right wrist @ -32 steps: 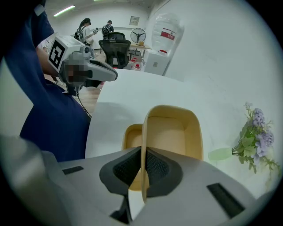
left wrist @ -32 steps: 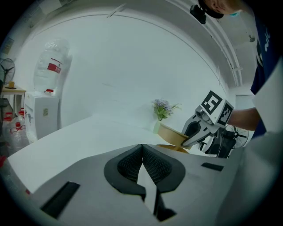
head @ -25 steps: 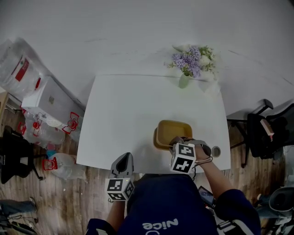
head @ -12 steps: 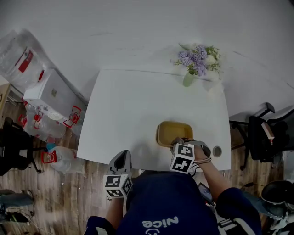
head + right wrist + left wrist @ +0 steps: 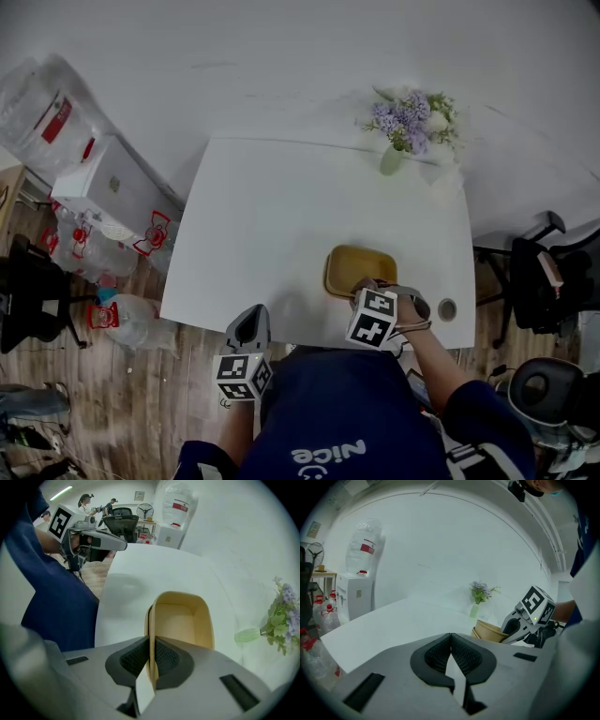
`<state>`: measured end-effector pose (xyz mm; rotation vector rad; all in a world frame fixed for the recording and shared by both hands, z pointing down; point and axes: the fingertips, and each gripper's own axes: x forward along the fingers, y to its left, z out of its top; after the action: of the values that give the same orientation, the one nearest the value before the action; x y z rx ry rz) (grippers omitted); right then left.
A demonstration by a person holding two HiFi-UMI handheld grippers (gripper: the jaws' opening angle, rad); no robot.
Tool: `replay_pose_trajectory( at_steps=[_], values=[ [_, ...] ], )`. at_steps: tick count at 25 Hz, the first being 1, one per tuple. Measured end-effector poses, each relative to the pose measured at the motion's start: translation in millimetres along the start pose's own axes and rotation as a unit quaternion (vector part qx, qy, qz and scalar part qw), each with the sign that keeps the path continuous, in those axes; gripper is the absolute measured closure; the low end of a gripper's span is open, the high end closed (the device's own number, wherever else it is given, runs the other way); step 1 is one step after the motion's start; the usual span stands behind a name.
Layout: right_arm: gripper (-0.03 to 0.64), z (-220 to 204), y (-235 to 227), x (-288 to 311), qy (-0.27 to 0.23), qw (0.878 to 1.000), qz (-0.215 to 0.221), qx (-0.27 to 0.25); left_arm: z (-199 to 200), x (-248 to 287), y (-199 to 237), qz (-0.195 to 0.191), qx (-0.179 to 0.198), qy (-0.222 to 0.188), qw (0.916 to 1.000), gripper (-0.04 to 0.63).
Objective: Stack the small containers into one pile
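A yellow rectangular container [image 5: 359, 270] lies on the white table [image 5: 281, 216] near its front edge. In the right gripper view its near rim [image 5: 151, 620] runs between the pads, and a second rim shows just outside it on the left, so containers sit nested. My right gripper [image 5: 362, 287] [image 5: 150, 654] is shut on that near rim. My left gripper [image 5: 249, 326] [image 5: 451, 651] hangs at the table's front edge, left of the containers, shut with nothing in it. From the left gripper view the nested containers [image 5: 490, 631] and the right gripper [image 5: 524, 620] show at the right.
A green vase of purple flowers [image 5: 394, 157] stands at the table's far right corner. A round cable hole [image 5: 447, 307] sits right of the containers. Water bottles [image 5: 127, 323] and a white dispenser [image 5: 112, 183] stand on the floor at left, a chair [image 5: 539, 281] at right.
The held container, tilted and offset over the lower one a second ago, now lies level and lined up with it. Both grippers stay about where they were.
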<state>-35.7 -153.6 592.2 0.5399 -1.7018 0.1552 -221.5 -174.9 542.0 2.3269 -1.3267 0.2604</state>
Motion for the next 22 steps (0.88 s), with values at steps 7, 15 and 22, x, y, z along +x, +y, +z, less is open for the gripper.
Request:
replay_pose_trajectory(
  at_steps=[7,15,22],
  values=[
    [0.561,5.4,0.7,-0.6,-0.023,1.0,0.005,0.007,0.9,-0.9,6.5,0.009,-0.004,-0.004,0.9999,0.577],
    [0.56,7.1,0.5,-6.7,-0.06,0.998,0.01,0.028,2.7,0.9,6.0,0.009,-0.001,-0.006,0.9999,0.577],
    [0.557,22.9,-10.8,-35.4,-0.169,0.98,0.006,0.103,3.1,0.3,1.3,0.003,0.008,-0.004,1.0,0.577]
  ],
)
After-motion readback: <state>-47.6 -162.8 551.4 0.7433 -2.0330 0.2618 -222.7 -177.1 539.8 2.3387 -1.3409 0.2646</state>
